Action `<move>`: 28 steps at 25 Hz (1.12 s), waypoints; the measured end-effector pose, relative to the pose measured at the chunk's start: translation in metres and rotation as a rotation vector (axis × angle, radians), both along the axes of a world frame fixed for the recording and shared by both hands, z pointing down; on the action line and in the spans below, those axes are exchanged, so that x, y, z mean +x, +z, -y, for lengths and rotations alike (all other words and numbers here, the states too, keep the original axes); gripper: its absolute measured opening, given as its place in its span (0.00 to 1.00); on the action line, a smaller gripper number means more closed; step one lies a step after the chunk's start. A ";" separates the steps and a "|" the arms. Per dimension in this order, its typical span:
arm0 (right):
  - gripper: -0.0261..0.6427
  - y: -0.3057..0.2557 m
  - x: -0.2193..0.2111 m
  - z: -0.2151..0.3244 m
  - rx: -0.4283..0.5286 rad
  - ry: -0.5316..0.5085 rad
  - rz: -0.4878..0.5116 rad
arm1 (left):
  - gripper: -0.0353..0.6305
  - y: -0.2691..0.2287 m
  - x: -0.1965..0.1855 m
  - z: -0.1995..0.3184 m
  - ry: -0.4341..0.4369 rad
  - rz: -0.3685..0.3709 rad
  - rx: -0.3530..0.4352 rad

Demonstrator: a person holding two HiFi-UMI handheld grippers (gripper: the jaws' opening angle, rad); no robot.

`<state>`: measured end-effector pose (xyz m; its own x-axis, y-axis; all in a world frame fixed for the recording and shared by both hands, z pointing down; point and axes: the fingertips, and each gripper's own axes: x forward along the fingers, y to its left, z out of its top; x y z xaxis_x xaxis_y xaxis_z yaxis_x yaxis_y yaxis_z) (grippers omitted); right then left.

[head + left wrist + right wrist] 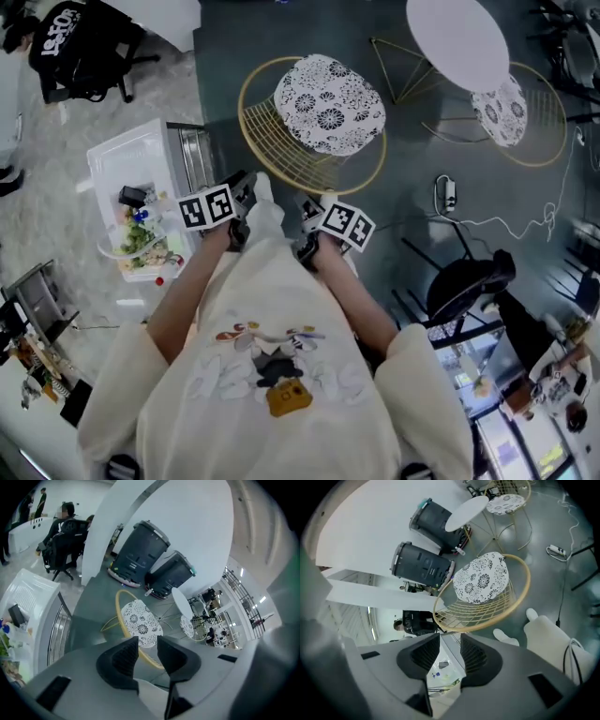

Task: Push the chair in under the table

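A gold wire chair (309, 127) with a black-and-white patterned cushion (330, 103) stands on the dark floor just ahead of me, its round back rim (281, 164) nearest. The white round table (457, 39) is at the upper right, apart from this chair. My left gripper (240, 192) and right gripper (307, 214) are held close to my body, short of the rim. In the left gripper view the jaws (147, 651) stand open and empty, with the cushion (140, 620) beyond. The right gripper (450, 648) is also open and empty, below the rim (487, 620).
A second patterned chair (506, 112) sits at the table's far side. A white cart (141, 183) with small items is on my left. A power strip (448, 194) and cable lie on the floor; a black stool (469, 281) stands at my right. Two dark bins (150, 559) line the wall.
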<state>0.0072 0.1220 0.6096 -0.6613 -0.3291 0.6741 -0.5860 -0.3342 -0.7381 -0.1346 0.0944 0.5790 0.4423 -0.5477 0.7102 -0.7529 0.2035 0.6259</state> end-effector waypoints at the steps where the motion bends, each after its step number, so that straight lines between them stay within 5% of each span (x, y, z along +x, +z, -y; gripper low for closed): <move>1: 0.22 0.003 -0.003 -0.002 -0.009 0.017 -0.011 | 0.21 0.005 -0.002 0.002 0.008 -0.014 -0.013; 10: 0.22 -0.006 -0.007 -0.005 0.041 0.137 -0.095 | 0.21 0.019 0.007 0.014 0.168 -0.072 -0.031; 16: 0.22 -0.008 0.026 0.008 0.037 0.206 -0.115 | 0.21 0.022 0.021 0.030 0.192 -0.068 -0.062; 24: 0.24 -0.009 0.065 0.062 0.019 0.173 -0.028 | 0.21 0.019 0.046 0.056 0.097 -0.004 -0.128; 28: 0.24 -0.007 0.085 0.090 0.101 0.050 -0.066 | 0.21 0.032 0.053 0.067 0.048 0.047 -0.156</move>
<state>0.0926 0.0322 0.6030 -0.5980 -0.4287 0.6772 -0.6188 -0.2900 -0.7300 -0.0820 0.0269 0.6107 0.4291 -0.4085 0.8056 -0.7920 0.2586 0.5530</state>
